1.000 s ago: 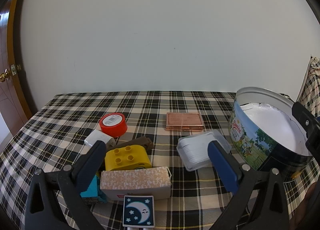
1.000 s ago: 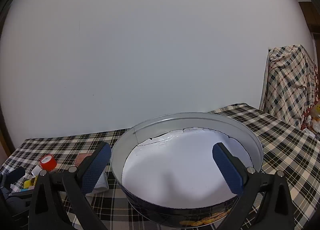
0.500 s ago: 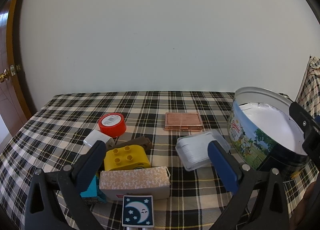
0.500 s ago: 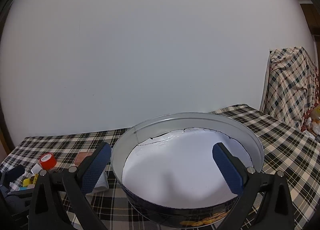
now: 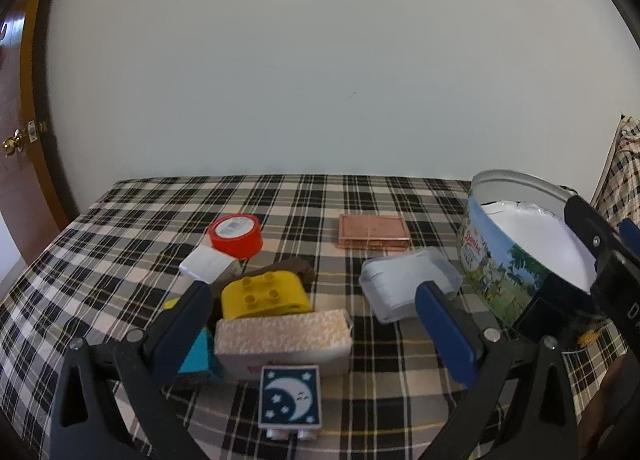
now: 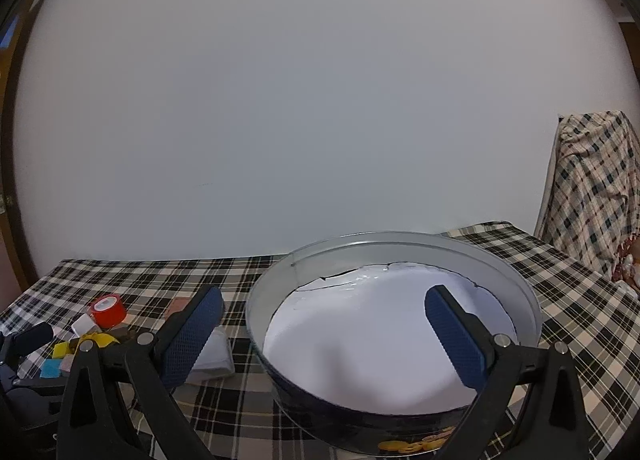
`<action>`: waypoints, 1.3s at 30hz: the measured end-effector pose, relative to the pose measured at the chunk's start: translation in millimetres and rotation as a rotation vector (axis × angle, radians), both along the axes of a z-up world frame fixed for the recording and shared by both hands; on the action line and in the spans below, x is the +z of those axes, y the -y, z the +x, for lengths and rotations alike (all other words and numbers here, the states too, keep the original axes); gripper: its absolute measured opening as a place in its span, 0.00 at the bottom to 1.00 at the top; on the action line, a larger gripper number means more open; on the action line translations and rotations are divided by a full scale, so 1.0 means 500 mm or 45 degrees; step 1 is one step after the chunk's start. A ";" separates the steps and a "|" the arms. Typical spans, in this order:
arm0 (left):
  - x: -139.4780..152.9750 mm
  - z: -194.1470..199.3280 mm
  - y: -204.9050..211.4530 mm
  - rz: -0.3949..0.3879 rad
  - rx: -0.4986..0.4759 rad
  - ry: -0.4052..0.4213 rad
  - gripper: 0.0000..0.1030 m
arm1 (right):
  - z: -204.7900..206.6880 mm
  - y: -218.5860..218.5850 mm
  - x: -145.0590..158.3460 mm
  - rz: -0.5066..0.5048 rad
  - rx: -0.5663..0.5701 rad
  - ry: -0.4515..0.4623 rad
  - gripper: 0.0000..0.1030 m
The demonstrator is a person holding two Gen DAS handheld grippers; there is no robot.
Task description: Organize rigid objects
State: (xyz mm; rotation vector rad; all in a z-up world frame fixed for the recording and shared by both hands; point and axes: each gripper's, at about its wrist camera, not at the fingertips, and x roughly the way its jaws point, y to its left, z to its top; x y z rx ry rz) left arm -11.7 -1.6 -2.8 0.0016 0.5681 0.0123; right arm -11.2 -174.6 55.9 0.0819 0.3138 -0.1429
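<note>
A surface [image 5: 132, 216] with a black, white and tan checked cloth holds a bunch of small things. The left gripper [image 5: 312, 324] hangs low over the near pile with its two blue fingers spread wide apart, and nothing is between them. Just in front of it stands a small dark blue card with a white moon and stars [image 5: 289, 396]. Behind the card lies a long cream box with a speckled top [image 5: 283, 336]. A yellow plastic building brick with round studs [image 5: 265, 297] sits right behind that box, touching a dark brown block [image 5: 294, 269]. A teal block [image 5: 199, 354] peeks out beside the left finger. Farther back are a small white box [image 5: 206, 265] and a roll of red tape [image 5: 235, 236], close together. A flat copper-coloured case [image 5: 373, 230] lies alone near the middle. A clear plastic tray [image 5: 408, 285] sits between the pile and a big round metal tin with a farm picture on its side [image 5: 504, 260].

The right gripper [image 6: 324, 334] hangs over the near edge of that tin [image 6: 516, 280]. Its blue fingers are wide apart too and hold nothing. One finger is over the white paper lining inside, and the other is outside the rim, above the clear tray [image 6: 214, 356]. The tin has only the white lining in it. A chair draped in checked cloth [image 6: 592, 188] stands off to the right.
</note>
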 end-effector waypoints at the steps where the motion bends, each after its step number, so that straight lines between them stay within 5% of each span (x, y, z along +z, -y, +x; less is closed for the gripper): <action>1: -0.001 -0.003 -0.003 0.001 0.008 -0.009 1.00 | 0.000 0.000 -0.001 0.004 0.009 -0.002 1.00; 9: -0.006 -0.037 -0.054 0.035 0.058 -0.067 1.00 | 0.011 -0.019 -0.016 0.018 0.143 -0.064 1.00; 18: -0.006 -0.092 -0.202 0.018 0.175 -0.125 1.00 | 0.006 -0.071 -0.032 0.004 0.405 -0.155 1.00; 26: -0.027 -0.103 -0.271 0.010 0.240 -0.172 1.00 | -0.003 -0.207 -0.065 -0.040 0.764 -0.362 0.99; 31: -0.032 -0.102 -0.285 -0.002 0.245 -0.187 1.00 | -0.004 -0.284 -0.088 -0.032 0.860 -0.490 0.98; 34: -0.037 -0.098 -0.286 0.011 0.257 -0.201 0.97 | 0.018 -0.334 -0.107 -0.077 0.860 -0.577 0.85; 39: -0.035 -0.094 -0.288 -0.037 0.231 -0.215 0.97 | 0.059 -0.357 -0.138 -0.110 0.799 -0.726 0.46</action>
